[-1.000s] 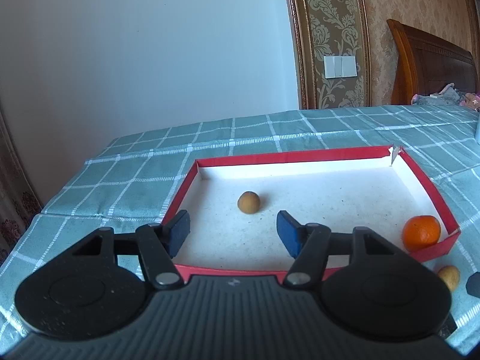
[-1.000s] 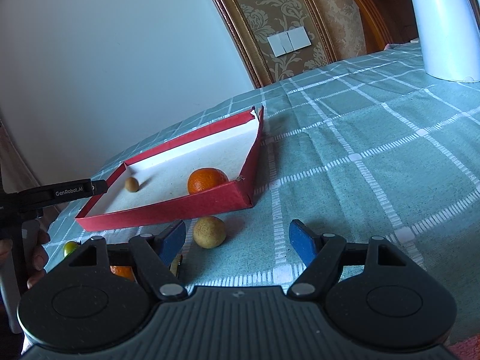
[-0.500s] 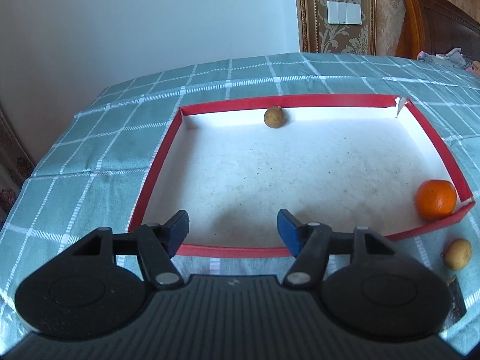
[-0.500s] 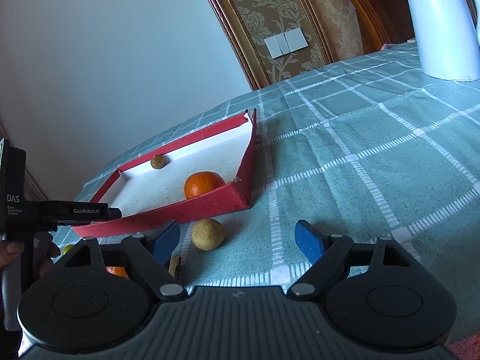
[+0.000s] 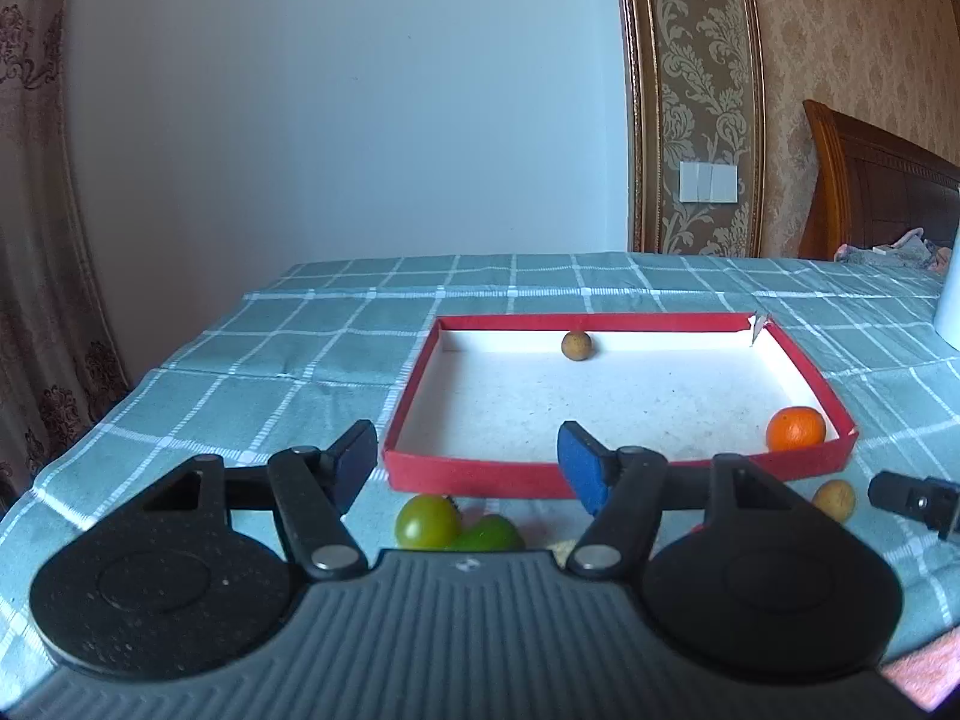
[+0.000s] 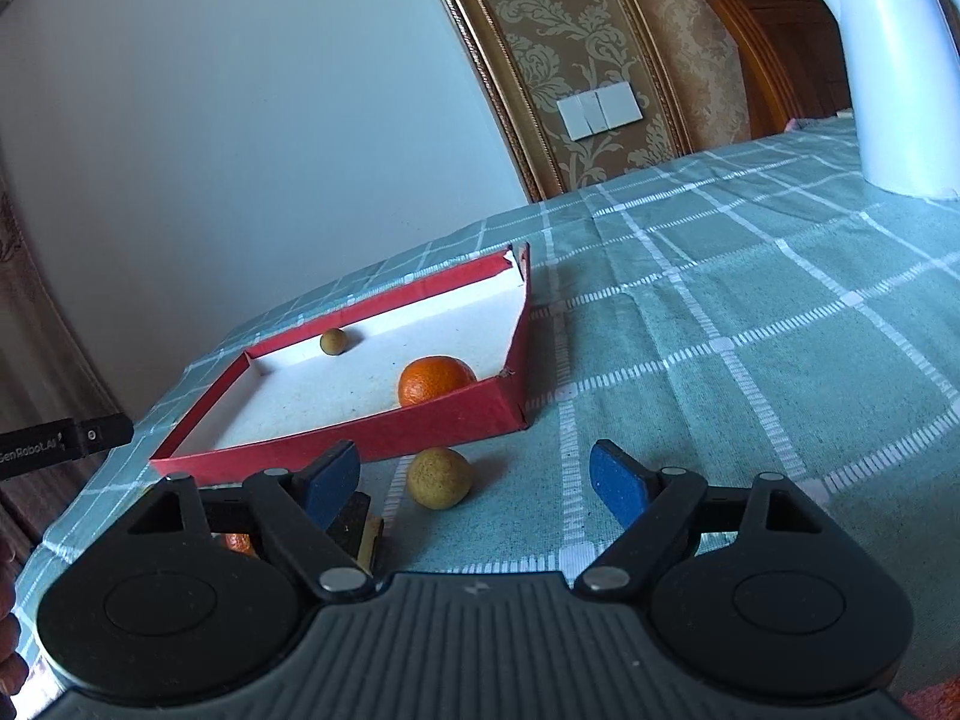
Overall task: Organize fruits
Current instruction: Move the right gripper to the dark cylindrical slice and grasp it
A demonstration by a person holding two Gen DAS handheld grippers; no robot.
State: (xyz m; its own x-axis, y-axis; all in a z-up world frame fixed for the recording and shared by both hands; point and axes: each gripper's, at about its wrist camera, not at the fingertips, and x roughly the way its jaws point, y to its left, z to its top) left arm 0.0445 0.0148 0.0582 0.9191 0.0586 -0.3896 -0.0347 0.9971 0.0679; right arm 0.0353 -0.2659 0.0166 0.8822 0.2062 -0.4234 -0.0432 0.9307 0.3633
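Note:
A red tray [image 5: 600, 321] with a white floor lies on the checked tablecloth. An orange [image 5: 795, 429] sits in its near right corner and a small brown fruit [image 5: 577, 345] rests against its far wall. My left gripper [image 5: 465, 456] hovers before the tray's near wall, its jaws opening with nothing between them. Two green tomatoes [image 5: 427, 521] lie on the cloth just below it. My right gripper [image 6: 474, 471] stands open over the cloth, and a larger brown fruit [image 6: 440, 477] lies between its fingers, untouched. The orange [image 6: 435, 379] and tray [image 6: 420, 426] lie beyond it.
A white kettle [image 6: 900, 72] stands at the table's far right. A dark block [image 6: 354, 522] and part of another orange fruit [image 6: 237, 543] lie under my right gripper's left finger. The table edge drops off at the left. A wooden headboard stands behind.
My left gripper drew back from over the tray to its near wall, bringing the green tomatoes into view. The small brown fruit rolled to the far wall. My right gripper's jaws widened.

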